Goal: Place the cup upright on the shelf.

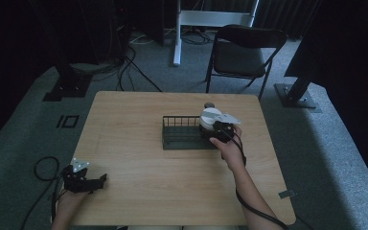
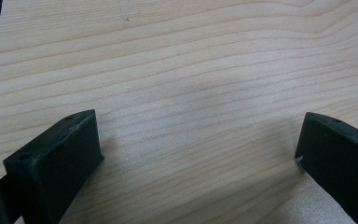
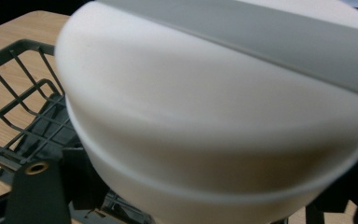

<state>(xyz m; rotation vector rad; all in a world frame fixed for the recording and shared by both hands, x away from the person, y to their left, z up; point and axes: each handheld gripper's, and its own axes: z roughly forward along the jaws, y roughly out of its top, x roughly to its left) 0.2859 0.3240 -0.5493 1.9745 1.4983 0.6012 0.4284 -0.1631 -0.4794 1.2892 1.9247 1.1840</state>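
Observation:
A white bowl (image 1: 211, 116) stands at the right end of a black wire rack (image 1: 182, 132) in the middle of the wooden table (image 1: 139, 191). My right gripper (image 1: 219, 129) is right against it, held by a hand from the near side. In the right gripper view the bowl (image 3: 214, 107) looms close between my right gripper's (image 3: 200, 200) wide-spread jaws, with a dark gap beside the left jaw. The rack's wires (image 3: 23, 107) lie at the left. My left gripper (image 1: 96, 181) rests at the table's near left corner, open over bare wood (image 2: 196, 93).
A black folding chair (image 1: 244, 52) stands beyond the table's far edge. Cables (image 1: 43, 167) trail on the grey carpet at the left. Dark stand bases sit at the far left (image 1: 67, 88) and far right (image 1: 297, 96).

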